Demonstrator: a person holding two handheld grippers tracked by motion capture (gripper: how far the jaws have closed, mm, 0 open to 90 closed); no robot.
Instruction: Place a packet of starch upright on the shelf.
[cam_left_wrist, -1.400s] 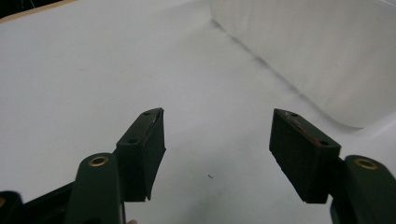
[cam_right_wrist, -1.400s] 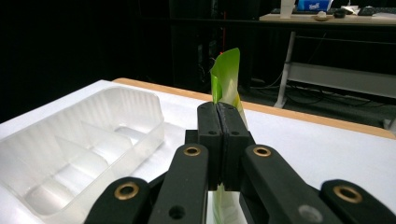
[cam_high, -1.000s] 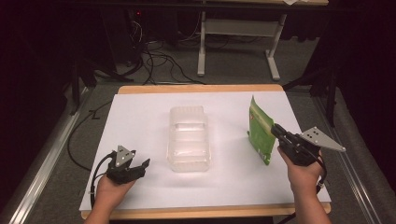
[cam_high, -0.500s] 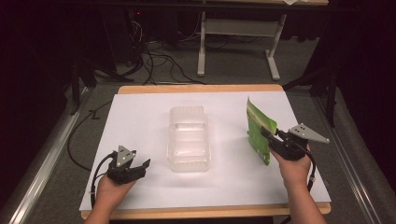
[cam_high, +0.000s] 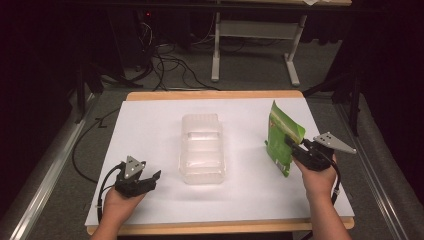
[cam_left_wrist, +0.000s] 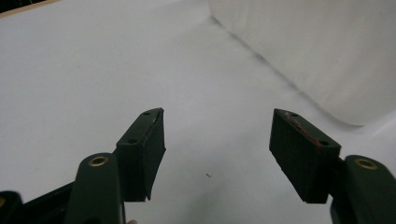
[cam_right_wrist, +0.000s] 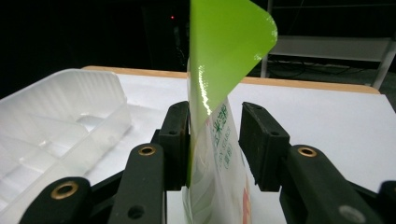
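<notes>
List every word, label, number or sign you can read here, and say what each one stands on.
Green pouch: a column of East Asian characters in green print, too distorted to quote.
Same pouch: a line of small Latin capitals beside them, too blurred to read with confidence.
Same pouch seen from the high view: print too small to read.
Clear plastic tray: no text.

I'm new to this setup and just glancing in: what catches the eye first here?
The bright green pouch stands upright at the table's right, between the jaws of the right tool, which have just been opening. A clear tray lies mid-table, and the left tool rests open at the near left.
</notes>
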